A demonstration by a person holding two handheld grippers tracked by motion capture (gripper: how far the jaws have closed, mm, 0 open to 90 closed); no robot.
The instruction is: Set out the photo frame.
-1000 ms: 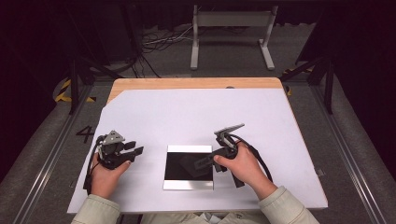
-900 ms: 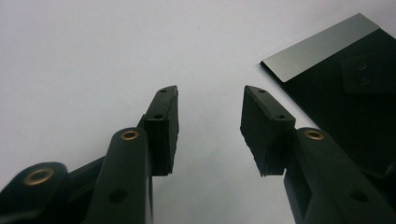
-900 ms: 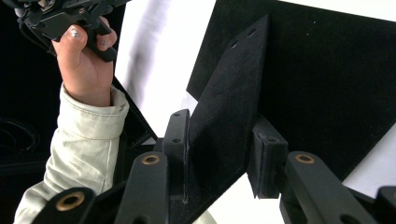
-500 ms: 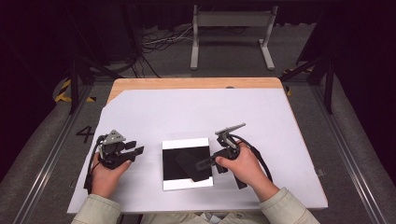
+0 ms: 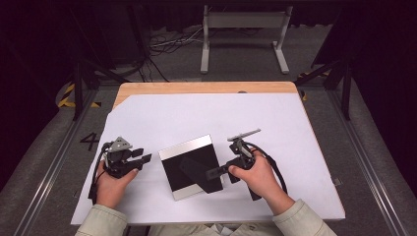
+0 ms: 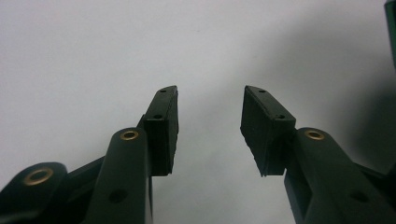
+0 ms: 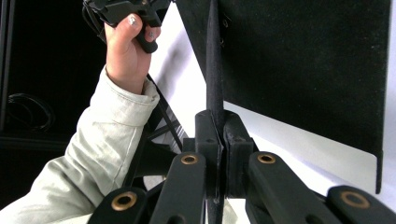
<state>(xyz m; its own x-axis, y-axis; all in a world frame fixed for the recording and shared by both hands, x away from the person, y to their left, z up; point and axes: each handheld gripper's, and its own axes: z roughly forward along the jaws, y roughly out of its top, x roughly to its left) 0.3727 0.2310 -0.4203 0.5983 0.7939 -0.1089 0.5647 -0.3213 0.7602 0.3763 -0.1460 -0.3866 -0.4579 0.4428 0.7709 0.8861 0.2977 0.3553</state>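
Note:
A flat square panel [image 5: 189, 164], black-faced with a pale silver rim, lies skewed on the white table cover [image 5: 206, 113] near the front edge. My right gripper [image 5: 212, 172] is shut on the panel's right edge. In the right gripper view the thin black panel [image 7: 303, 60] runs edge-on between the right gripper's [image 7: 217, 140] closed jaws. My left gripper [image 5: 144, 159] rests on the cover to the left of the panel, apart from it. The left gripper [image 6: 210, 126] stands open, with bare white surface between its pads.
A strip of wooden tabletop [image 5: 196, 87] shows at the far edge of the cover. Behind the table a metal stand [image 5: 243, 29] and cables [image 5: 167, 44] sit on the floor. The person's left hand [image 7: 123, 46] and sleeve appear in the right gripper view.
The panel has turned from square-on to skewed, its far edge swinging toward the left, with the right gripper holding its edge. The left gripper has stayed put.

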